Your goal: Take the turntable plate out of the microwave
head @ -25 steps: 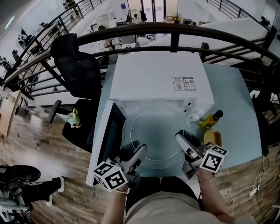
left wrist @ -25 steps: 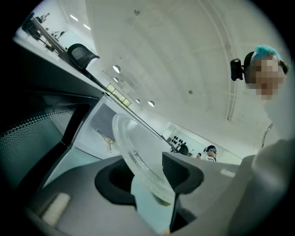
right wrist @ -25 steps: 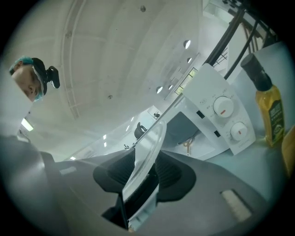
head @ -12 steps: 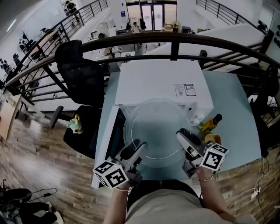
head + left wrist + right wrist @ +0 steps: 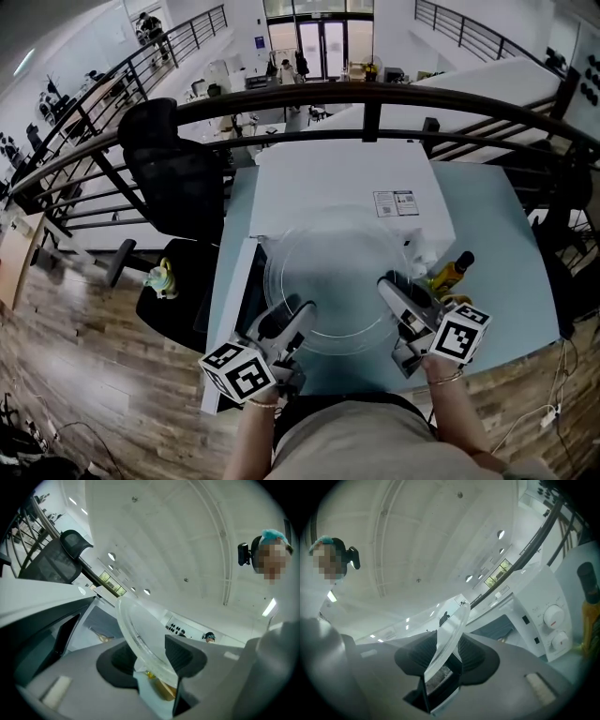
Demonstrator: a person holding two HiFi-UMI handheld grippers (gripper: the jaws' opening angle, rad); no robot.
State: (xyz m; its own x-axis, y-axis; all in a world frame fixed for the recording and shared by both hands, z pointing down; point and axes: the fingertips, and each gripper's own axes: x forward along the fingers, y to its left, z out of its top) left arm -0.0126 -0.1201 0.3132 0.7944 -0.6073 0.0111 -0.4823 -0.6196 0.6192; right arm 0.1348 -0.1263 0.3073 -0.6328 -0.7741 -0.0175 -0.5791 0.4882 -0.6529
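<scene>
The turntable plate (image 5: 330, 272) was held level in front of the microwave (image 5: 342, 183), which stood at its 12 o'clock; by my reading it was largely clear of the cavity mouth; the left gripper (image 5: 292, 319) was clamped on the rim at the plate's 7 o'clock and the right gripper (image 5: 396, 291) on the rim at 4 o'clock, each with its jaws fairly wide and the glass edge pinched between the pads; both were equally near; the open door (image 5: 230, 309) stood at 9 o'clock and a bottle (image 5: 452, 267) at 3 o'clock, so the free path ran toward 6 o'clock.
</scene>
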